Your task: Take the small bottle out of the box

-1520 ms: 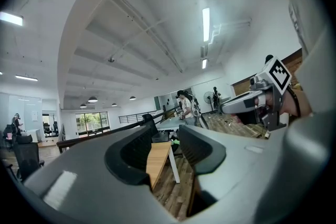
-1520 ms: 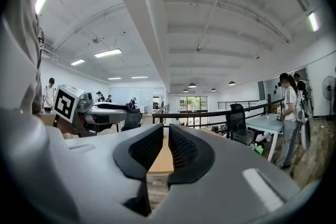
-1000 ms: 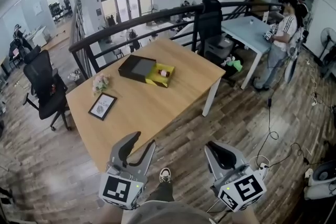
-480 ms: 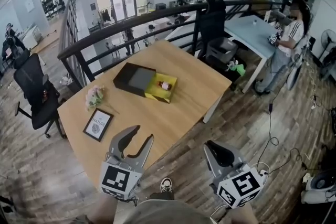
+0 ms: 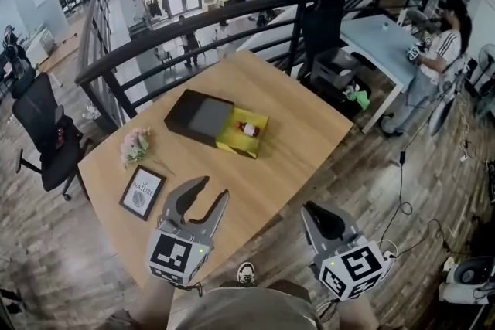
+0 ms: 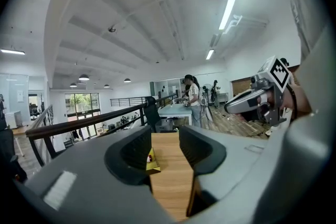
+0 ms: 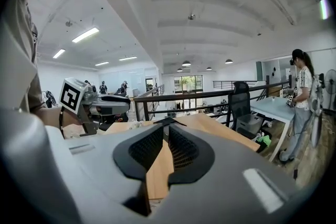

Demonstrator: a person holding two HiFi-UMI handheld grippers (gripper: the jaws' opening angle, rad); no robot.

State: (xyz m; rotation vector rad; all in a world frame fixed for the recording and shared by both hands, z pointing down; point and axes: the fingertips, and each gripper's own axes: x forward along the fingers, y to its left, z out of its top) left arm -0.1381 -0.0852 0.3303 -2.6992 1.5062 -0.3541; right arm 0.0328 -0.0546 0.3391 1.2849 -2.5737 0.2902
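Note:
A black box [image 5: 198,115] lies on the wooden table [image 5: 294,127], and its yellow drawer tray [image 5: 243,135] is slid out to the right. The small bottle [image 5: 248,129] lies in that tray. My left gripper [image 5: 214,189] hovers over the table's near edge, well short of the box, open and empty. In the left gripper view the yellow tray [image 6: 153,161] shows far off between the jaws of the left gripper [image 6: 165,136]. My right gripper [image 5: 311,210] hangs beyond the table's near right edge, over the floor, with its jaws together and nothing in them.
A small bunch of flowers [image 5: 134,144] and a framed card [image 5: 142,192] lie on the table's left part. A black railing [image 5: 232,8] runs behind the table. A black office chair [image 5: 45,127] stands left. A person [image 5: 445,42] stands by a pale table [image 5: 383,39] at the right.
The table and box have come closer and lower in the head view. The left gripper now reaches over the table's near edge. Neither gripper's jaws have changed.

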